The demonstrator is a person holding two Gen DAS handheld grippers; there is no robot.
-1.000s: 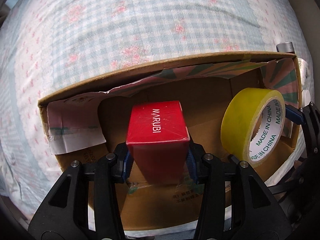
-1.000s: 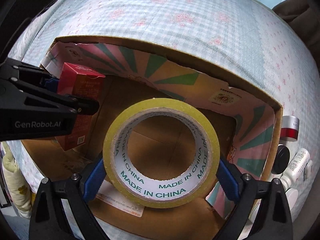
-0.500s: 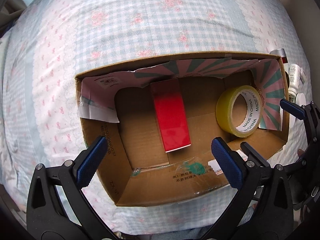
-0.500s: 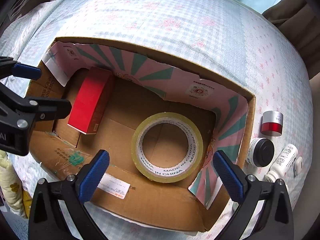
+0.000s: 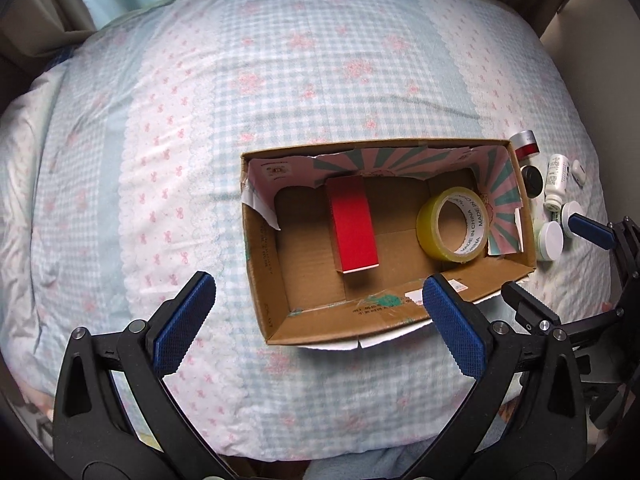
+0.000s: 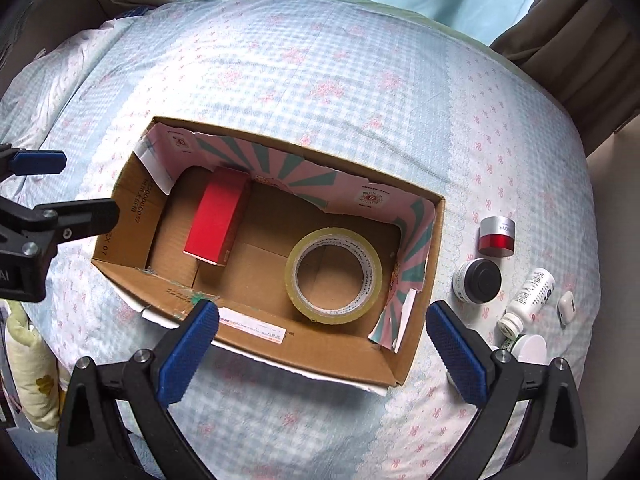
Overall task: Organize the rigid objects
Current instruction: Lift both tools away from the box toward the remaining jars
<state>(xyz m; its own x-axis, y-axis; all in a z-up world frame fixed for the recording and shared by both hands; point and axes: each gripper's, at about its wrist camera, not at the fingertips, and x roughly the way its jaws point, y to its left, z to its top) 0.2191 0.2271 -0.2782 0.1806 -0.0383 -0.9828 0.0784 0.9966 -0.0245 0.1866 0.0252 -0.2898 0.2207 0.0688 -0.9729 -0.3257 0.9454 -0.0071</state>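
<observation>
My left gripper (image 5: 318,314) hangs above the bed (image 5: 280,80) with jaws spread wide, grasping nothing. In the cardboard box (image 5: 272,280), the red box (image 5: 354,232) lies flat toward its left end and the yellow tape roll (image 5: 452,222) leans at its right end. My right gripper (image 6: 322,346) is likewise released and bare. Small jars and bottles (image 6: 496,236) sit on the bed by the box's right wall.

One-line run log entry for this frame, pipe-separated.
left gripper: open, empty | right gripper: open, empty | red box, tape roll: in cardboard box | small containers: on bedspread beside box
</observation>
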